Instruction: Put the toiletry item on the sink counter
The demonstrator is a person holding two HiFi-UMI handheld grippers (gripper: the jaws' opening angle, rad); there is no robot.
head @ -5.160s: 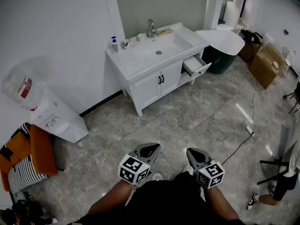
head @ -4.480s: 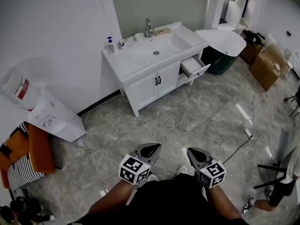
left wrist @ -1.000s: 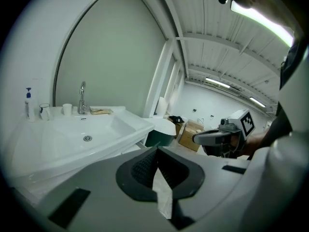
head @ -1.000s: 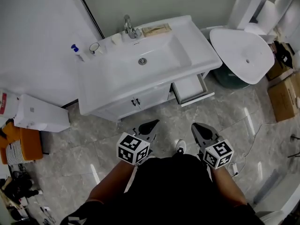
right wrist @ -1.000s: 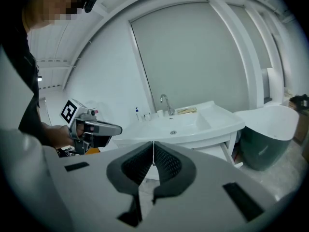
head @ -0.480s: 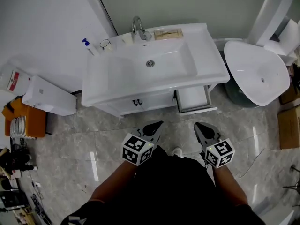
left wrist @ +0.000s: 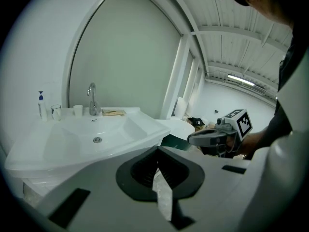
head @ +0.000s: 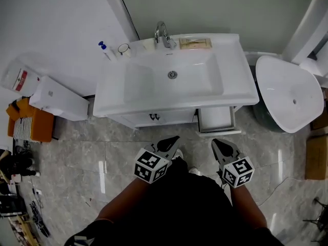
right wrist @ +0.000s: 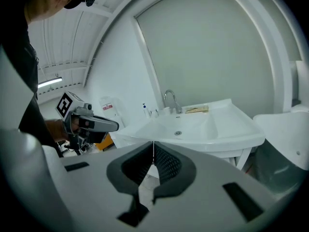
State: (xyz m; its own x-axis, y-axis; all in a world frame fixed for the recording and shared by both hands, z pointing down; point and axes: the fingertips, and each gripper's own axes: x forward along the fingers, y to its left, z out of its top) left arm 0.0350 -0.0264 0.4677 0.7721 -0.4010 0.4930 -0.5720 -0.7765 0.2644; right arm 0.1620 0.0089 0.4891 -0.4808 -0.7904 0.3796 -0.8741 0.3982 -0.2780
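The sink counter [head: 241,68] carries the only toiletry things in view, and I cannot say for sure which one the task means. A flat tan packet [head: 195,43] lies against the back edge, just right of the faucet [head: 163,35]. Its long axis runs along that edge and one short end points toward the right back corner. A slim white pump bottle [head: 105,50] with a blue top stands upright at the left back corner. A clear glass [head: 123,48] stands beside it, and a small white cup [left wrist: 77,110] sits between the glass and the faucet.

The head view alone shows the drawer [head: 216,121] pulled out under the counter's right front edge; its inside looks plain white. The gripper views show the bottle's height and the packet's thinness.

The left gripper [left wrist: 157,151] has its tips pressed together with nothing between them. The right gripper [right wrist: 153,146] is likewise closed and empty. Both are held level in front of the counter, well short of its front edge.
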